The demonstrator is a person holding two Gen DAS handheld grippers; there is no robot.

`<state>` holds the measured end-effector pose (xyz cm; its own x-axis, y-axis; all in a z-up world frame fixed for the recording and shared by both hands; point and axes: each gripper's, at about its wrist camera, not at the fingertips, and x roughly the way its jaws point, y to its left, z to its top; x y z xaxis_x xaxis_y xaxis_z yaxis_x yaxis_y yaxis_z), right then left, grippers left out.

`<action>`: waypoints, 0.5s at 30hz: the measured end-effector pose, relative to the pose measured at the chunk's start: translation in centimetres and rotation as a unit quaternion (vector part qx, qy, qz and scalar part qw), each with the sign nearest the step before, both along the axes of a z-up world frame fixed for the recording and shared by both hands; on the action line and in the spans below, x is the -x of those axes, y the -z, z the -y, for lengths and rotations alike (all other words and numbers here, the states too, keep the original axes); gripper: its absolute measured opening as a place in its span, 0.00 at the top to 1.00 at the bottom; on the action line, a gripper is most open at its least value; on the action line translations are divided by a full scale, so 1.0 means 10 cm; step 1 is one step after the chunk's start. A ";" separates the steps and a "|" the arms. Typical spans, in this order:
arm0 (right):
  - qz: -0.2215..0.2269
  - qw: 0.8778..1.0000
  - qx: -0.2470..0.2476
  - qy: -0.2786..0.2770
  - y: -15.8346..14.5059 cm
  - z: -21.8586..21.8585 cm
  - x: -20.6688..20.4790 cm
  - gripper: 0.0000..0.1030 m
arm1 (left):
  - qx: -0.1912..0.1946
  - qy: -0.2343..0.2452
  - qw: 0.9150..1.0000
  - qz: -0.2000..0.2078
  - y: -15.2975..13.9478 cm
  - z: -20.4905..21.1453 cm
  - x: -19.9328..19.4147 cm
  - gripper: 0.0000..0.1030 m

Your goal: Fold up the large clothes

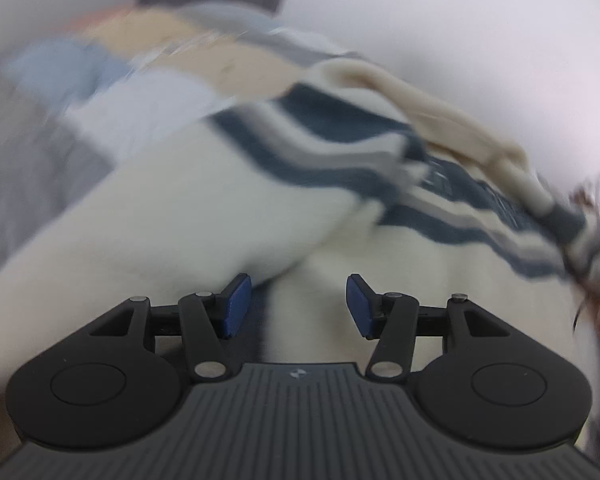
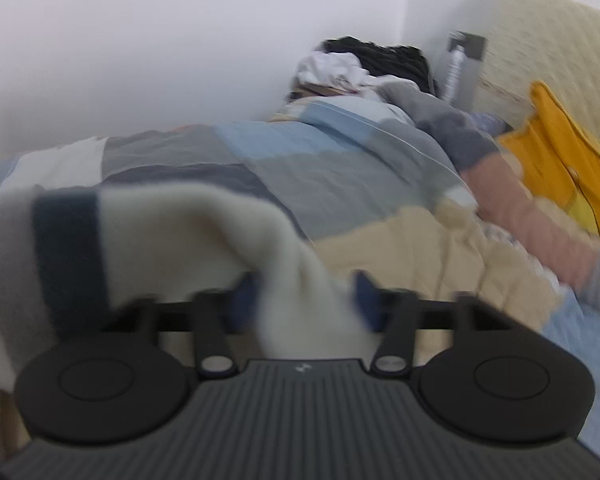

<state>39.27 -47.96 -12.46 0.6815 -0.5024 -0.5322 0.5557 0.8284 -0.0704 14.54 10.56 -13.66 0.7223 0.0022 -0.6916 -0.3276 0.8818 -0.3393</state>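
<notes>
Lying across the middle of the left wrist view, a large cream knitted sweater with dark blue and grey stripes (image 1: 228, 200) is covering most of the patchwork quilt of blue, grey and beige squares (image 1: 52, 80), which is showing only at the upper left of the frame. At the bottom centre, the left gripper (image 1: 298, 304) is hovering over the cream fabric with its blue pads (image 1: 236, 304) standing apart, released and pinching nothing. In the right wrist view, a fold of the same sweater is draping from the left edge down to the bottom centre, passing between the blue pads (image 2: 366, 300) of the right gripper (image 2: 304, 300); the blur is making it impossible to tell whether those pads are pressing the cloth. Beyond it the quilt is stretching toward a heap of white and dark clothes (image 2: 356, 64) in the corner at the upper centre, while a yellow cloth (image 2: 556, 148) is lying at the right edge, against a cream quilted headboard (image 2: 556, 36)
</notes>
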 end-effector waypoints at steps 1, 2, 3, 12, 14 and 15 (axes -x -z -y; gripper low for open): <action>0.008 1.000 -0.006 0.008 0.00 0.00 0.07 0.27 | 0.027 -0.016 0.999 -0.006 0.04 -0.09 0.04 0.43; 0.014 1.000 -0.016 0.015 0.00 0.00 0.13 0.26 | 0.043 -0.029 0.999 -0.008 0.06 -0.15 0.07 0.43; 0.017 0.999 -0.029 0.021 -0.01 0.00 0.20 0.26 | 0.051 -0.036 0.998 -0.007 0.06 -0.18 0.12 0.43; 0.046 0.994 -0.095 0.009 -0.32 -0.31 0.94 0.26 | 0.095 -0.064 0.993 0.017 -0.05 -0.31 0.32 0.43; 0.052 0.992 -0.117 0.007 -0.42 -0.42 1.13 0.26 | 0.140 -0.075 0.987 0.034 -0.08 -0.40 0.40 0.40; 0.053 0.990 -0.133 0.006 -0.47 -0.47 1.22 0.26 | 0.157 -0.080 0.984 0.039 -0.10 -0.44 0.43 0.39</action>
<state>27.08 -43.25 -7.75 0.7357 -0.3618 -0.5726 0.5574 0.8037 0.2083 10.27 14.96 -12.70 0.7813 -0.0841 -0.6185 -0.4157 0.6691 -0.6161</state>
